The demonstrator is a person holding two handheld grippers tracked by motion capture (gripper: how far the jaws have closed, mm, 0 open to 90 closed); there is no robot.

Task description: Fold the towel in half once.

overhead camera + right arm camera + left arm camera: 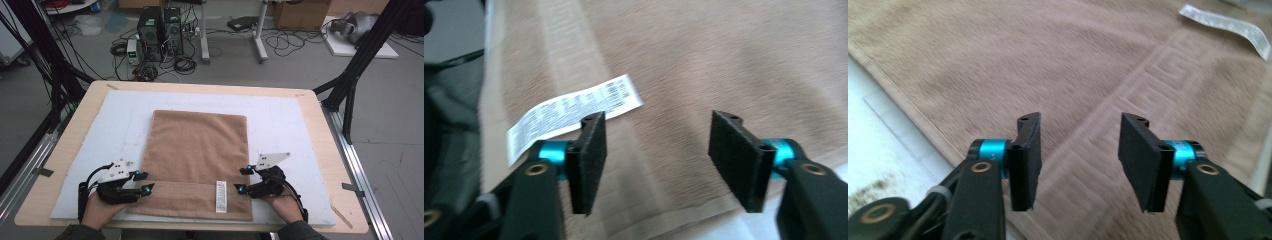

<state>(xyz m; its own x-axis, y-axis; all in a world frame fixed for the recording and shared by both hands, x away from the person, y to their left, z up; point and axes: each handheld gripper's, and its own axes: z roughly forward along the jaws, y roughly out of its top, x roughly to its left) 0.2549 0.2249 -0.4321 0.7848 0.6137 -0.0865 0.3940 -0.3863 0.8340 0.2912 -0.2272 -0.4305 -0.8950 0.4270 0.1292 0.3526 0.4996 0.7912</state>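
On the white mat point(300, 130) that covers the wooden table point(320, 125), a tan towel point(200, 150) lies flat, folded into a rectangle, its long sides running away from the person. Towel's near edge sits close to the mat's near edge; bare mat shows to either side of the towel and beyond its far edge.

White care label point(221, 196) lies on the towel near its near edge, right of centre, by the woven border band point(175, 192). In the left gripper view that band shows a key-pattern relief point(1148, 85), and the label point(1228, 25) shows at the far upper right.

Left gripper point(142, 182): at the towel's near left corner, held in the person's left hand point(100, 210). Jaws released, standing apart with a clear gap; in the left gripper view the towel point(998, 60) lies beneath and beyond them, nothing pinched between the pads. Fingertips sit over the towel's left edge, with the mat point(888, 150) just to one side.

Right gripper point(243, 180): at the towel's near right side, just beside the label, held in the right hand point(287, 207). Jaws likewise released and parted; in the right gripper view the towel point(724, 60) shows through the gap, and the label point(574, 112) lies partly behind one jaw. No cloth gripped.

Both views along the jaws are somewhat blurred. Whether the jaw tips touch the towel surface cannot be told.
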